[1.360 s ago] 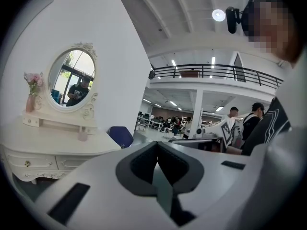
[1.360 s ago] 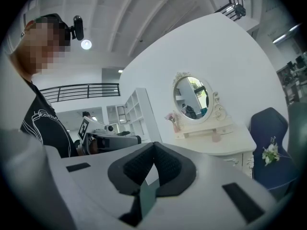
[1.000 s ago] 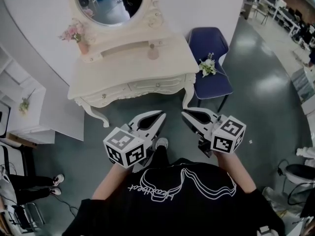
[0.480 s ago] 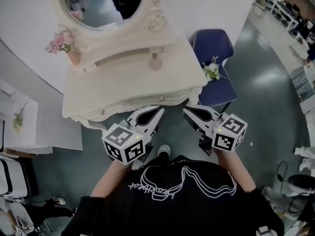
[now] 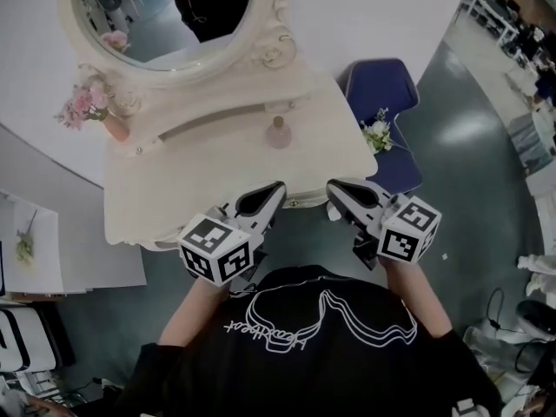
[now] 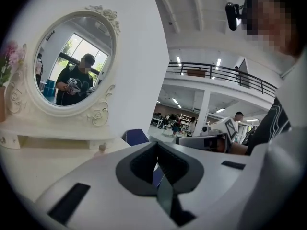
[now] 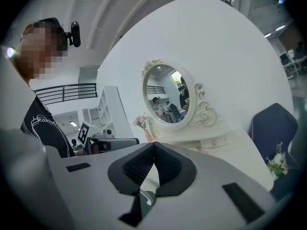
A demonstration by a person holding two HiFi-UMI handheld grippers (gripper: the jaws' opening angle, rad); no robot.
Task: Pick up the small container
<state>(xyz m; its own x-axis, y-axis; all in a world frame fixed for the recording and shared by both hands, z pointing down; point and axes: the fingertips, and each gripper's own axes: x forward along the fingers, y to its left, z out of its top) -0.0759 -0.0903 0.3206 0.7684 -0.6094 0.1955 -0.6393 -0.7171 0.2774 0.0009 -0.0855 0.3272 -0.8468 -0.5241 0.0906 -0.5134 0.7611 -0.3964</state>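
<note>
The small container is a pale pink bottle standing upright near the back of the cream dressing table, in front of its raised shelf. The left gripper view catches it small, as container, just beyond the jaws. In the head view my left gripper hovers over the table's front edge, jaws shut and empty, well short of the container. Beside it my right gripper is level with it, likewise shut with nothing held. Both grippers' tips meet in their own views, left gripper and right gripper.
An oval mirror rises behind the table. A vase of pink flowers stands at the table's back left. A blue chair carrying a white flower bunch sits right of the table. White shelving stands at left.
The person has stepped toward the dressing table, so it sits lower and closer in the head view. Both grippers, earlier over the floor, now reach the table's front edge, still shut.
</note>
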